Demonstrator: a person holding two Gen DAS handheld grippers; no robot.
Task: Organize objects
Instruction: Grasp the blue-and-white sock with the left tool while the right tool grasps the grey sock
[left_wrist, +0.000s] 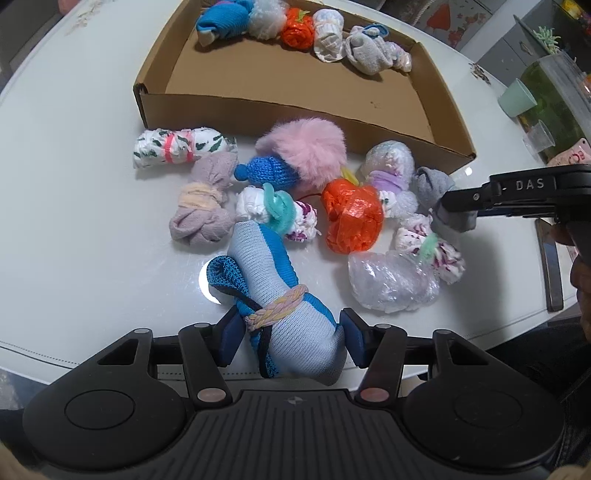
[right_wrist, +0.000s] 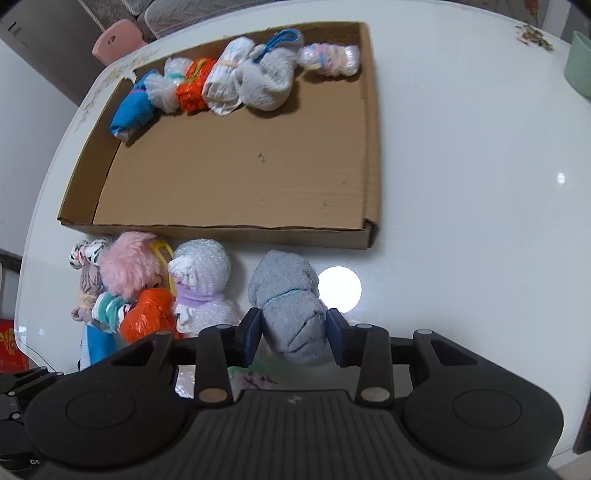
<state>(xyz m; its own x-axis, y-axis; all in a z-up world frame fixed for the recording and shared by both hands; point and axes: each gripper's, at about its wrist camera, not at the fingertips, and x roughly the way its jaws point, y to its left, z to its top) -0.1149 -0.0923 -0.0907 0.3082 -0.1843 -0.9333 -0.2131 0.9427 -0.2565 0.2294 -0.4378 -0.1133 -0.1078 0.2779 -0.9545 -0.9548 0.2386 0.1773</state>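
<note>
Bundles: blue sock roll (left_wrist: 280, 295) bracketed by left tongs (left_wrist: 286, 341), grey roll (right_wrist: 290, 306) by right tongs (right_wrist: 293, 338), neither clearly clamped. Squeeze mid-roll, lift straight, set toward twelve o'clock inside cardboard tray (right_wrist: 371, 147).

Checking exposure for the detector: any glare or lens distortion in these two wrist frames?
Left wrist view: a lamp reflection on the glossy white table shows beside the blue and grey rolled sock; the shallow cardboard tray bows from fisheye. Right wrist view: a blown-out round highlight sits right of the grey rolled sock; corners vignette dark.
</note>
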